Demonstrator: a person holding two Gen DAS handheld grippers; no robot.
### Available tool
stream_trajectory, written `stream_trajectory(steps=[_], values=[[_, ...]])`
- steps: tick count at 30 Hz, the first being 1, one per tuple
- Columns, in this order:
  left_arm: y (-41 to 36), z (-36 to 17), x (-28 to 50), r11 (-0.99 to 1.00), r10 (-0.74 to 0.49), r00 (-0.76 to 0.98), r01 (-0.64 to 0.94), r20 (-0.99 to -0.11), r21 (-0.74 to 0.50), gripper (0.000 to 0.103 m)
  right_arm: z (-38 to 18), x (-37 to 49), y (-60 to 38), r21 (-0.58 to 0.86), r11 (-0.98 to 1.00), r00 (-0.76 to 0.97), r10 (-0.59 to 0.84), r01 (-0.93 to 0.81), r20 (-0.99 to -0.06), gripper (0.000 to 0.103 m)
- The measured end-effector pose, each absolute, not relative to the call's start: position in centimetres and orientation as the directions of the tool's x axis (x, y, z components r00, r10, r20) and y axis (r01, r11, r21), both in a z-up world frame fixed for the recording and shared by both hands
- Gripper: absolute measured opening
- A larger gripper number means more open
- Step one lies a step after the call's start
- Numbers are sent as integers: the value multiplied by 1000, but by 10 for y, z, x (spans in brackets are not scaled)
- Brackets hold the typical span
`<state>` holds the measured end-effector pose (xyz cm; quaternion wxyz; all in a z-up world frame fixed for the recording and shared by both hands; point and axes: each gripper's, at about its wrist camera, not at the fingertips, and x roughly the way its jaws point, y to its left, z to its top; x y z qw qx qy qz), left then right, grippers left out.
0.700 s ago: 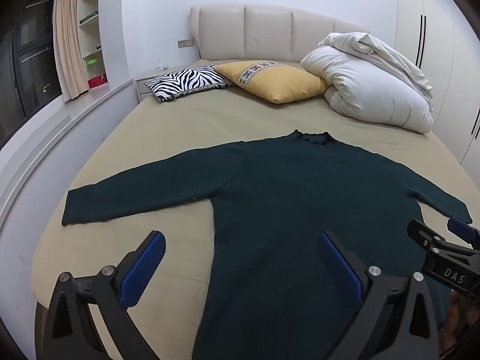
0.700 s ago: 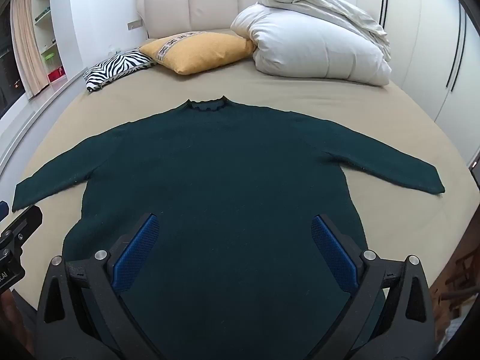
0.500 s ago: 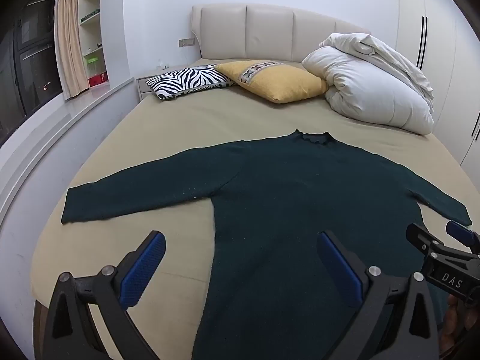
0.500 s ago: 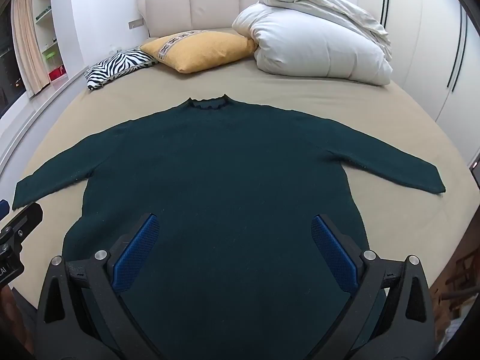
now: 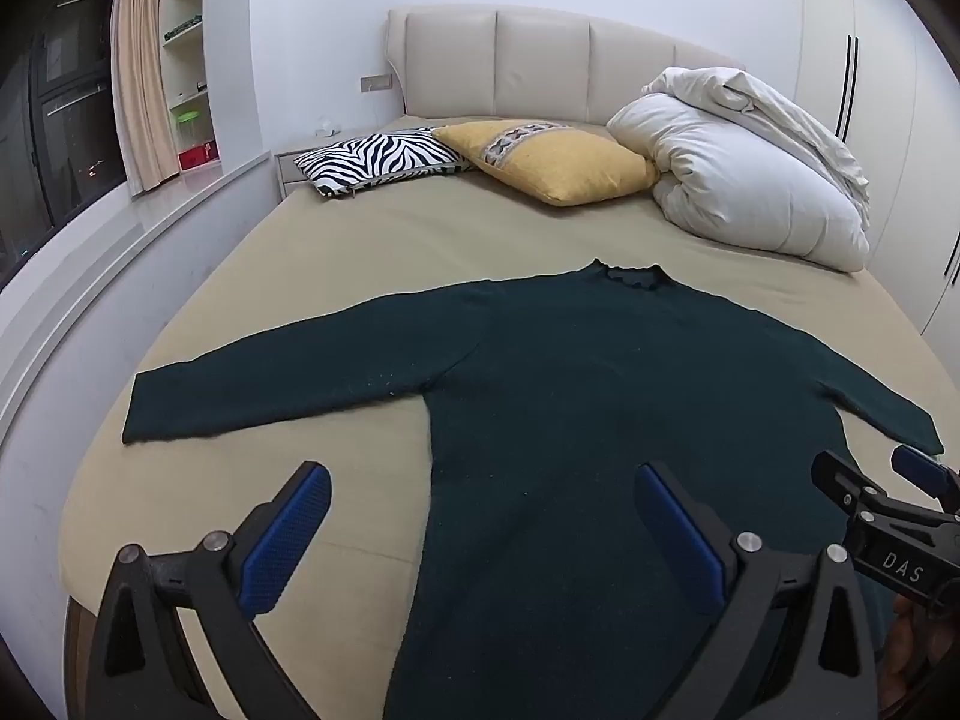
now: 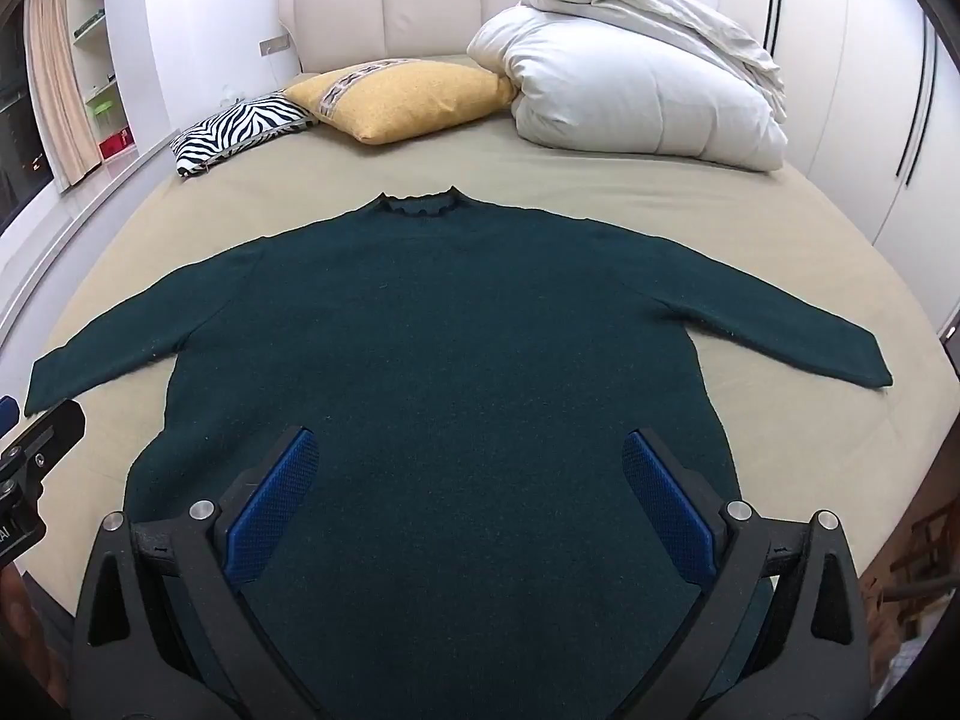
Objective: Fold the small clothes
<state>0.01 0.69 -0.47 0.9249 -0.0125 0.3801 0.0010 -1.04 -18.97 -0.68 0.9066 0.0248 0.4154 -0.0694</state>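
A dark green long-sleeved sweater [image 5: 600, 396] [image 6: 456, 330] lies flat on the beige bed [image 5: 360, 240] [image 6: 600, 180], collar toward the headboard, both sleeves spread out sideways. My left gripper [image 5: 480, 480] hovers open above the sweater's left side seam near the hem, nothing between its blue pads. My right gripper [image 6: 471, 450] hangs open over the lower middle of the sweater body, also holding nothing. The right gripper's tip [image 5: 870, 492] shows at the right edge of the left wrist view. The sweater's hem is hidden behind the gripper bodies.
A zebra-print pillow [image 5: 384, 159] [image 6: 240, 129], a yellow cushion [image 5: 558, 162] [image 6: 408, 96] and a bundled white duvet [image 5: 756, 180] [image 6: 642, 78] sit by the padded headboard [image 5: 540, 66]. A window ledge [image 5: 108, 228] runs along the left; wardrobe doors [image 6: 888, 90] stand on the right.
Both views have shifted only slightly; the grippers have stayed open and the sweater has not moved.
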Motion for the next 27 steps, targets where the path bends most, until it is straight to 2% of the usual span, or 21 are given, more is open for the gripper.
stream_trajectory(steps=[27], values=[[7,-3,0,1000,-9,713,-11,-701,-25,103,-9,-9,-189,-13,990,642,-101,140,-760,103]])
